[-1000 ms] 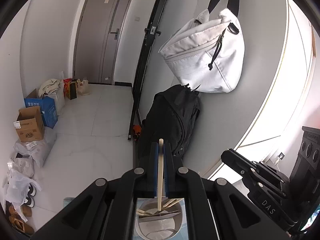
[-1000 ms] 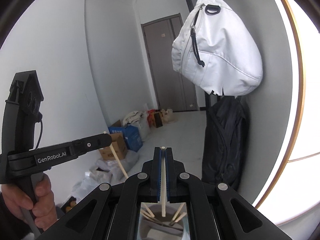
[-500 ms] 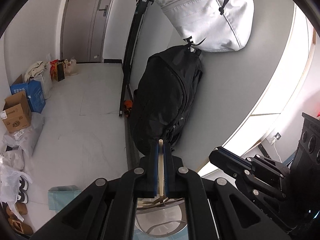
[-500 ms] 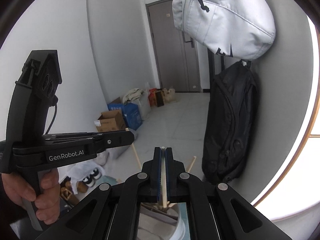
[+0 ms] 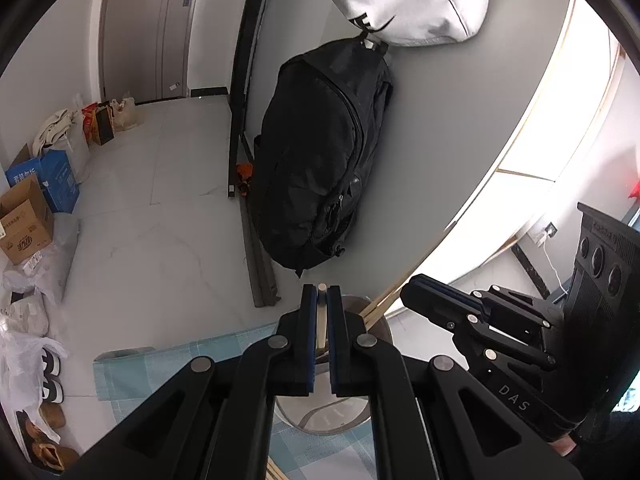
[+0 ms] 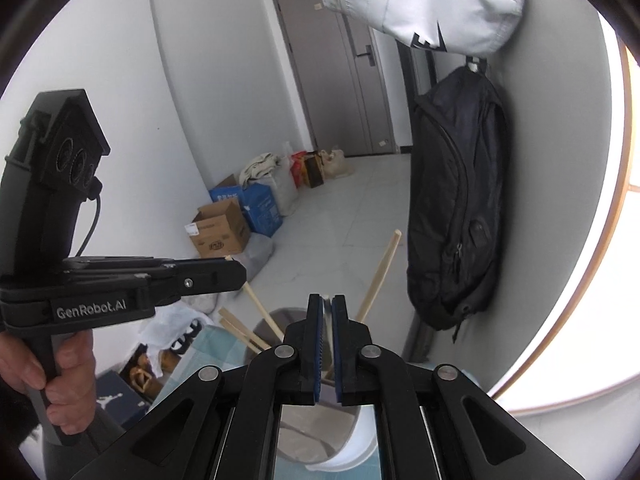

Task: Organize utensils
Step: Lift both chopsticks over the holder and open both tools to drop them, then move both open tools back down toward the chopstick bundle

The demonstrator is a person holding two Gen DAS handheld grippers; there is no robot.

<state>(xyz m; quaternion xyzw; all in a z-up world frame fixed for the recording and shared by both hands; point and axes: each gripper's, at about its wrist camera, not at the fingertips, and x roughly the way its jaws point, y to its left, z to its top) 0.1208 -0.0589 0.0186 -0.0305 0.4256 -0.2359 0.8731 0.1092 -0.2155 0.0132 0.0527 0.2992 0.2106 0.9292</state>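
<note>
My left gripper [image 5: 321, 300] is shut on a wooden chopstick [image 5: 321, 320] and holds it over a round metal cup [image 5: 324, 416] on a blue checked cloth [image 5: 168, 364]. My right gripper [image 6: 327, 308] is shut on a pale chopstick [image 6: 329, 320] above the same cup [image 6: 316, 432]. Several chopsticks [image 6: 378, 276] lean in the cup. The left gripper also shows in the right wrist view [image 6: 236, 272], the right gripper in the left wrist view [image 5: 412, 292].
A black backpack [image 5: 320, 160] and a white bag [image 5: 408, 0] hang on the grey wall behind. Boxes and bags [image 5: 36, 200] lie on the white floor at the left. Shoes [image 5: 48, 416] sit below the table edge.
Both grippers have tilted downward and lowered toward the cup with their chopsticks. The cup and cloth now show more fully.
</note>
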